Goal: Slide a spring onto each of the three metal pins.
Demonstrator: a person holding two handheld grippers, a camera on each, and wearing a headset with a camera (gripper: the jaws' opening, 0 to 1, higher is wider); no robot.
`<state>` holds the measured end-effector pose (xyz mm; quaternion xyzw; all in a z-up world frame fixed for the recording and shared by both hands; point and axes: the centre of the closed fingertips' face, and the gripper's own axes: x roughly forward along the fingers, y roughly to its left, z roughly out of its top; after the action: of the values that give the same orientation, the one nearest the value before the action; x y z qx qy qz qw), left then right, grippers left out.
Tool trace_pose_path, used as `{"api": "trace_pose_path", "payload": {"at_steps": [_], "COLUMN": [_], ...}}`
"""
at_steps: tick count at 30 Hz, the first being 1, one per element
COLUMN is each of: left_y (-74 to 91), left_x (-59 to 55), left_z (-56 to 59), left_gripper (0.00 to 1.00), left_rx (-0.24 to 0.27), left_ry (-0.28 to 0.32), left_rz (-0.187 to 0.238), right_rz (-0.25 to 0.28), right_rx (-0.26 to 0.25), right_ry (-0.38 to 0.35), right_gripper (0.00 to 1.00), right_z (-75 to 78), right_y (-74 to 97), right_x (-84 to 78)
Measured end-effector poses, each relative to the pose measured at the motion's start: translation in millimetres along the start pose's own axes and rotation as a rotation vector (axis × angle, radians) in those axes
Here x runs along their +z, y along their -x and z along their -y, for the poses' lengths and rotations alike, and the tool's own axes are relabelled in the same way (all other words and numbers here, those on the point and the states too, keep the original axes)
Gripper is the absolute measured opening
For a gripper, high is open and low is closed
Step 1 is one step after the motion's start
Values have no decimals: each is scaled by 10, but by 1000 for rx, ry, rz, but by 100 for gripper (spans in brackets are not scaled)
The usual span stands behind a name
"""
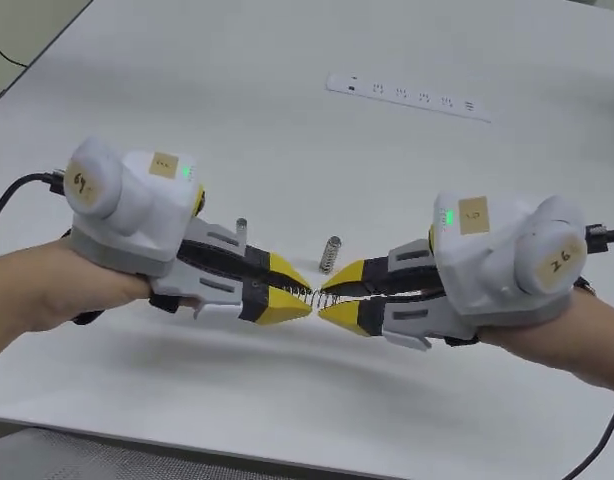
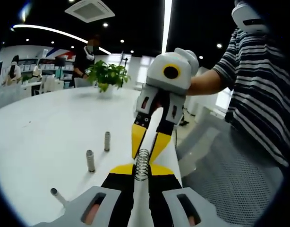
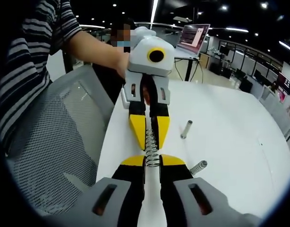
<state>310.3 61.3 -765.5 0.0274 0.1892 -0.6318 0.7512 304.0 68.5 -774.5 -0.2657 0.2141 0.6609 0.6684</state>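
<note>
Above the white desk (image 1: 287, 130), near its front edge, a small coiled steel spring (image 1: 313, 296) hangs between two yellow-tipped claws that meet nose to nose. Its long axis lies level and runs side to side, one end pointing into each claw. The left claw (image 1: 304, 300) is pinched tight on the spring's left end. The right claw (image 1: 325, 299) is pinched on the other end, so the short stretch of coil bridges the gap between them. Behind them on the desk stands a spring-wrapped pin (image 1: 331, 254). A bare metal pin (image 1: 241, 228) stands upright just behind the left claw's body. A white power strip (image 1: 407, 97) lies well apart, far across the desk.
</note>
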Motion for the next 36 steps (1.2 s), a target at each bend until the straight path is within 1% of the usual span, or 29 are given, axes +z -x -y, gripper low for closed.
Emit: {"api": "trace_pose_path", "payload": {"at_steps": [1, 2, 4, 7, 10, 12, 17, 21, 26, 28, 32, 36], "left_y": [-6, -7, -1, 3, 2, 2, 10, 29, 32, 30, 19, -11], "left_x": [6, 10, 21, 30, 22, 20, 3, 6, 0, 14, 5, -35], "left_z": [7, 3, -10, -11, -1, 12, 23, 14, -11, -20, -31, -26], "left_gripper": [2, 2, 2, 2, 2, 2, 2, 3, 3, 3, 3, 3], "left_rx": [-6, -4, -3, -10, -20, -27, -36, -30, -19, -13, -6, 1], "left_ry": [1, 0, 3, 6, 0, 4, 1, 0, -8, -13, -22, -43], "left_rz": [1, 2, 5, 7, -1, -2, -8, 0, 0, 3, -4, -29], "right_rz": [5, -1, -17, -21, -9, 6, -3, 10, 13, -1, -2, -9], "right_rx": [3, 8, 1, 5, 9, 12, 27, 21, 15, 11, 13, 20], "right_ry": [-10, -22, -33, -37, -49, -56, -67, -75, -50, -21, -3, 13], "right_gripper": [10, 11, 14, 13, 14, 11, 8, 7, 7, 7, 7, 7], "right_z": [-5, -15, -7, -18, -33, -35, -37, -13, 38, 53, 52, 28], "right_y": [9, 14, 23, 21, 12, 5, -12, 23, 76, 87, 103, 95], "right_x": [-2, -19, -80, -119, -94, -65, -63, -10, 107, 129, 168, 184]}}
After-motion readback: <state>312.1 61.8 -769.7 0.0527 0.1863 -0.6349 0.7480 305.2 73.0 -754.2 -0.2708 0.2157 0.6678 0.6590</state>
